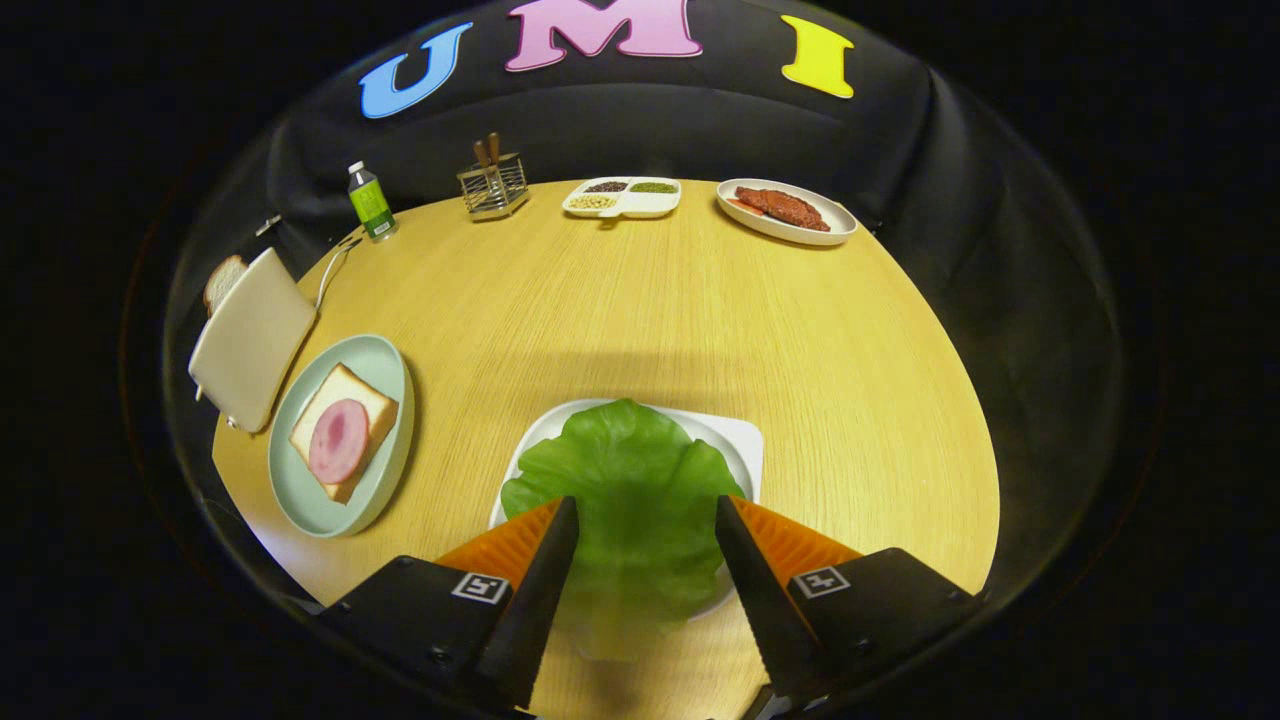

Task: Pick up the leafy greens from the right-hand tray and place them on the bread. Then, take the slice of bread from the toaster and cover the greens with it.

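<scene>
Far left: slab-sided toaster [252, 338] with a bread slice [223, 281] in its slot. Beside it, oval plate [385, 365] carrying square bread [342, 430] topped with round ham. Ruffled leafy greens [630, 490] on a white tray [738, 440], wood-grain counter [640, 300]; tongs [646, 512] spread wide above the leaf, gripping nothing.

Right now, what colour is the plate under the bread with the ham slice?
Pale mint green plate, clearest in the gripper view; gripper open around the leafy greens.
</scene>
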`<action>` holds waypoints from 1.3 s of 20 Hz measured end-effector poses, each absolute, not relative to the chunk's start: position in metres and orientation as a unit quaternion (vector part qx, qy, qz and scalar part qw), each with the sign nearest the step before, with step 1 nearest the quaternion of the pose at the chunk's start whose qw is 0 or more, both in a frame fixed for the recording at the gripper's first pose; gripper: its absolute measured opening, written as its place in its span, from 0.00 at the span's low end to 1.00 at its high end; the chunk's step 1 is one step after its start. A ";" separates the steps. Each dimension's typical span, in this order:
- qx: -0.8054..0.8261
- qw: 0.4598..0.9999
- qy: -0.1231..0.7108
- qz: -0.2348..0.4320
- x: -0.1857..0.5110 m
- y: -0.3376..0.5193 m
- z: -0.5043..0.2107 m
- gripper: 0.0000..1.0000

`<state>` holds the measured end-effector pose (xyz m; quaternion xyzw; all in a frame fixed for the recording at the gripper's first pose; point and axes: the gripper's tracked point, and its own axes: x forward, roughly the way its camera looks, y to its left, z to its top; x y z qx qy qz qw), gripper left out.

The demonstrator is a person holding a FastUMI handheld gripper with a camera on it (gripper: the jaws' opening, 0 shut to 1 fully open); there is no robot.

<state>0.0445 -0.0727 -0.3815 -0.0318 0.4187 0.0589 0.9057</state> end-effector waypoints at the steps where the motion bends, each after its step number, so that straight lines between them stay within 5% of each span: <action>1: -0.028 0.903 0.423 0.065 0.043 -0.069 -0.385 0.81; 9: -0.046 0.882 0.465 0.064 0.040 -0.067 -0.395 0.72; 11: -0.045 0.880 0.468 0.067 0.039 -0.063 -0.395 0.58; 13: -0.047 0.882 0.465 0.067 0.039 -0.062 -0.395 0.33; 17: -0.043 0.882 0.463 0.077 0.039 -0.062 -0.395 0.11; 26: 0.048 0.889 0.450 0.068 0.036 -0.055 -0.353 0.05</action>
